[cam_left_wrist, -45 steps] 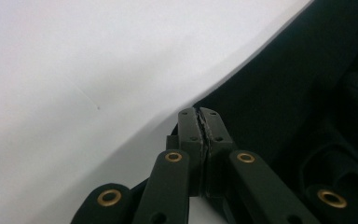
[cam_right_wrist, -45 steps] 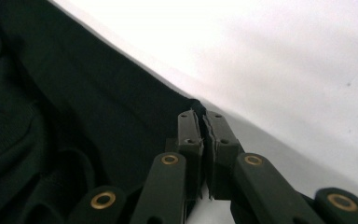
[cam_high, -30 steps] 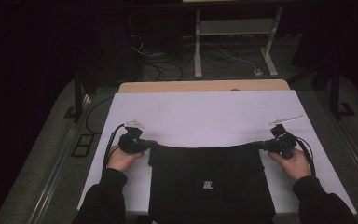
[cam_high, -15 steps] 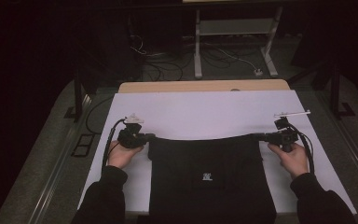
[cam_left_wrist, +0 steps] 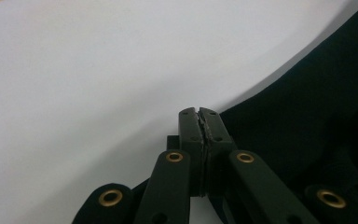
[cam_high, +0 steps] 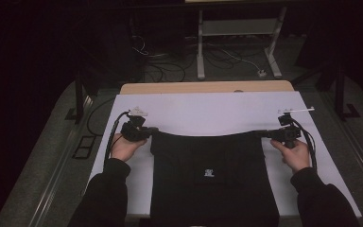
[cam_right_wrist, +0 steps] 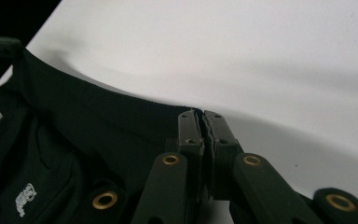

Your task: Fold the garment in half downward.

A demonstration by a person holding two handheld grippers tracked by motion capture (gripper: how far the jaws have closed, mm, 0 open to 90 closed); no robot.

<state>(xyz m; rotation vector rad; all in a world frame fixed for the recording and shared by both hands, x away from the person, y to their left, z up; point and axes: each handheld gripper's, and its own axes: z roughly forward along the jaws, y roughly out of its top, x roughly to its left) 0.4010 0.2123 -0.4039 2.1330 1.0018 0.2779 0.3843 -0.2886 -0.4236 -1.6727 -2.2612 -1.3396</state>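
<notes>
A: Hand-held gripper count from above?
B: Two. Left hand-held gripper and right hand-held gripper each pinch a far corner of one black garment on the white counter.
A: And the close views?
B: Left and right are both clamped on cloth. Judged step: spreading flat; next, keep even tension.

We see a black garment of soft, matt cloth with a small white printed mark. The surface looks like smooth, matt white paper or sheet (a bare wooden edge shows behind). Matt black plastic jaws carry shiny brass-coloured rivets.
</notes>
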